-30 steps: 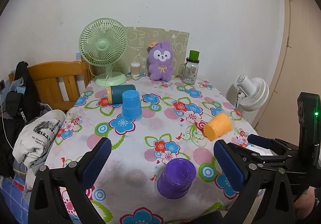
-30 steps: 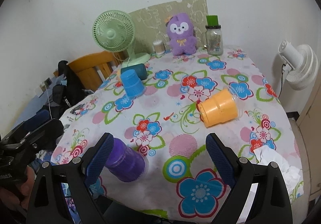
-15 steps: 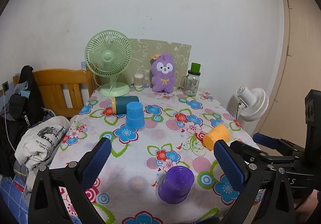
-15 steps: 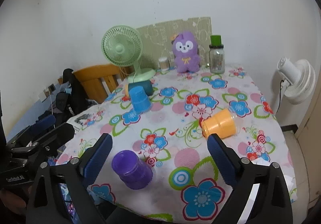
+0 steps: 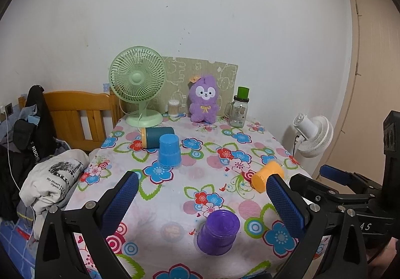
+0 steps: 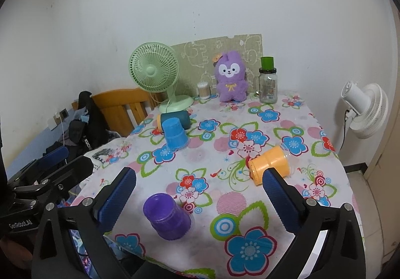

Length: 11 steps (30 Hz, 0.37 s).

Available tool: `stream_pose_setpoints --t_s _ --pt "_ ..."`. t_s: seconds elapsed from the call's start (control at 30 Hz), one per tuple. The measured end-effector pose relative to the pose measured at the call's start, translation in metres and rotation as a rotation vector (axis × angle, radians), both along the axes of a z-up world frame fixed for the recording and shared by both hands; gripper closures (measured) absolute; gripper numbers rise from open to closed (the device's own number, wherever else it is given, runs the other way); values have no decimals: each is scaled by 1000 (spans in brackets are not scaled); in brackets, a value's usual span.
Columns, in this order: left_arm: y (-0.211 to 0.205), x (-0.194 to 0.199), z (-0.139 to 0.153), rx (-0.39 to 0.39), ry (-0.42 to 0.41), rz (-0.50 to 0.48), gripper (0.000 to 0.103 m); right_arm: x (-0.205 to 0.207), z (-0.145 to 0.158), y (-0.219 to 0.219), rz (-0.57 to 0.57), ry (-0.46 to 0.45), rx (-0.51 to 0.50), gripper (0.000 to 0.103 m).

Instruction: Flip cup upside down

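Observation:
A purple cup [image 5: 218,232] [image 6: 168,219] stands upside down near the front edge of the flowered table [image 5: 207,179]. A blue cup [image 5: 169,150] [image 6: 175,133] stands upside down further back. An orange cup [image 5: 265,176] [image 6: 269,164] lies on its side at the right. A dark teal cup [image 5: 156,136] [image 6: 175,118] lies on its side behind the blue one. My left gripper [image 5: 203,204] is open and empty, above the front edge over the purple cup. My right gripper [image 6: 200,202] is open and empty, above the front edge.
At the back of the table stand a green desk fan [image 5: 138,83], a purple plush toy [image 5: 203,98], a glass jar with a green lid [image 5: 240,110] and a small cotton swab pot [image 5: 173,108]. A wooden chair [image 5: 80,116] with clothes is left. A white floor fan [image 5: 312,135] is right.
Both grippers have pulled back and up from the table, so the whole table shows smaller. The cups have not moved.

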<state>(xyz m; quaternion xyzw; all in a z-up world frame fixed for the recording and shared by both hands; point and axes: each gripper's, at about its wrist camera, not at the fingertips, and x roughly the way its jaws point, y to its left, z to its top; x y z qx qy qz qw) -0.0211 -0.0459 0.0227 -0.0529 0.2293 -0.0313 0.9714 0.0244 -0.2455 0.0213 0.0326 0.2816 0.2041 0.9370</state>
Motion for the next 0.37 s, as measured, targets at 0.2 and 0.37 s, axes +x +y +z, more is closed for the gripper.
stream_pose_setpoints --t_s 0.2,0.37 --pt "0 0 0 1 -1 0 0 0 0 0 -2 3 0 1" --pt "-1 -2 1 14 -17 -5 0 1 0 0 -1 3 0 1"
